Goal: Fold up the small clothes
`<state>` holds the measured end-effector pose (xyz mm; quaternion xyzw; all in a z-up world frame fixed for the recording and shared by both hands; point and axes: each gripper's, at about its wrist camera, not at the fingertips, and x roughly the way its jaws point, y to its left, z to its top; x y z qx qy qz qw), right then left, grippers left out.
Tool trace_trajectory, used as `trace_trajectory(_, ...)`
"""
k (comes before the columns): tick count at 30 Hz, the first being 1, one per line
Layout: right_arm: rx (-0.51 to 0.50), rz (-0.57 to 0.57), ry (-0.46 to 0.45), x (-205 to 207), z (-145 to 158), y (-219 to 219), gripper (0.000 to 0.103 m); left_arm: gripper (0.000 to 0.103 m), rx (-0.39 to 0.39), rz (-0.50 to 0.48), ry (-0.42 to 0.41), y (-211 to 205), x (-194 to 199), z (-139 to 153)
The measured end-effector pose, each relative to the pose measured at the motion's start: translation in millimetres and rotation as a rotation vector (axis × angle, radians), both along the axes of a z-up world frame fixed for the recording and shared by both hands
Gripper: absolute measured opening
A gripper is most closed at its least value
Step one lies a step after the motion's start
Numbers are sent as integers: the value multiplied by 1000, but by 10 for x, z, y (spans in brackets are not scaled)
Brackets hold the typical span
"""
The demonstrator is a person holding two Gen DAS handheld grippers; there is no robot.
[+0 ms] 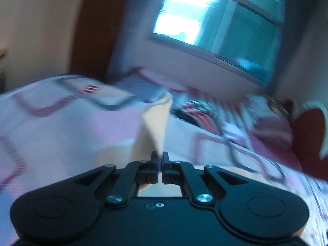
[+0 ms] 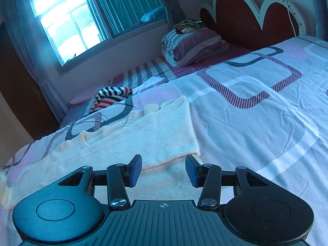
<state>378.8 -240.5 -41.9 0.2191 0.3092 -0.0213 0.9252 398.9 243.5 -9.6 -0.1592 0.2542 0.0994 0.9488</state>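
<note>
On the patterned bedspread (image 2: 256,110) the cream sweater (image 2: 147,131) lies stretched leftward; the left gripper (image 1: 160,155) is clamped on a lifted fold, nearer than the gaping, empty right gripper (image 2: 164,170) beside its hem.

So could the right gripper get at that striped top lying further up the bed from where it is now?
Probably yes. The right gripper stands open and empty over the cream sweater. The striped top lies uncovered beyond it on the bed cover, with nothing standing between; it would just have to reach across the sweater.
</note>
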Motion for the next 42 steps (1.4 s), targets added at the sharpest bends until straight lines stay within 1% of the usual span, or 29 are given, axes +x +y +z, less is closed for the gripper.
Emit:
trace_trajectory(2, 7, -4, -7, -15, -1, -88, 47, 2, 36, -97, 14, -427, 168, 14)
trace_trajectory(4, 21, -14, -9, -14, -15, -189, 47, 2, 96, -185, 26, -882, 303, 2)
trace_trajectory(5, 30, -21, -11, -8, -23, -245, 47, 2, 112, -228, 33, -1097, 362, -12)
trace_trajectory(10, 75, -46, -24, 29, -42, -463, 47, 2, 173, -389, 69, -2050, 565, -149)
trace_trajectory(12, 83, -44, -31, 40, -34, -527, 47, 2, 205, -441, 110, -2364, 635, -253)
trace_trajectory(15, 103, -37, -34, 59, -43, -617, 47, 2, 231, -521, 189, -2777, 697, -453)
trace_trajectory(17, 119, -27, -29, 77, -53, -652, 47, 5, 236, -568, 228, -2969, 726, -602)
trace_trajectory(19, 144, -10, -31, 97, -64, -673, 47, 41, 228, -617, 274, -3106, 708, -715)
trace_trajectory(20, 157, -1, -33, 109, -63, -682, 47, 50, 245, -617, 255, -3136, 660, -717)
trace_trajectory(21, 170, 11, -38, 123, -61, -689, 47, 65, 265, -601, 223, -3132, 579, -689)
trace_trajectory(23, 187, 40, -43, 176, -61, -668, 47, 67, 261, -550, 168, -2986, 412, -629)
trace_trajectory(25, 202, 75, -40, 271, -76, -594, 48, 66, 241, -445, 143, -2701, 247, -586)
trace_trajectory(26, 210, 92, -37, 321, -88, -547, 53, 66, 236, -384, 134, -2538, 176, -569)
trace_trajectory(27, 217, 109, -35, 378, -107, -489, 62, 67, 236, -319, 133, -2350, 81, -567)
trace_trajectory(29, 233, 147, -29, 494, -149, -340, 64, 69, 248, -202, 133, -1993, -117, -595)
trace_trajectory(30, 240, 168, -22, 565, -180, -267, 64, 71, 264, -150, 138, -1840, -197, -613)
trace_trajectory(32, 241, 208, -9, 691, -244, -99, 64, 72, 281, -80, 173, -1590, -284, -671)
trace_trajectory(34, 241, 232, 15, 821, -319, 58, 64, 72, 261, -44, 217, -1414, -302, -740)
trace_trajectory(36, 233, 250, 43, 948, -378, 190, 64, 72, 238, -51, 248, -1316, -259, -781)
trace_trajectory(37, 218, 262, 40, 994, -381, 250, 64, 72, 228, -50, 257, -1279, -229, -797)
trace_trajectory(38, 214, 284, 41, 1053, -380, 297, 59, 72, 210, -59, 264, -1244, -174, -810)
trace_trajectory(39, 212, 311, 49, 1106, -375, 349, 42, 72, 201, -62, 266, -1222, -149, -829)
trace_trajectory(40, 197, 331, 63, 1161, -376, 403, 32, 72, 206, -61, 259, -1222, -124, -824)
trace_trajectory(41, 171, 337, 76, 1195, -374, 444, 15, 73, 213, -62, 256, -1221, -92, -837)
trace_trajectory(42, 152, 347, 86, 1229, -377, 480, 6, 73, 216, -63, 255, -1226, -46, -847)
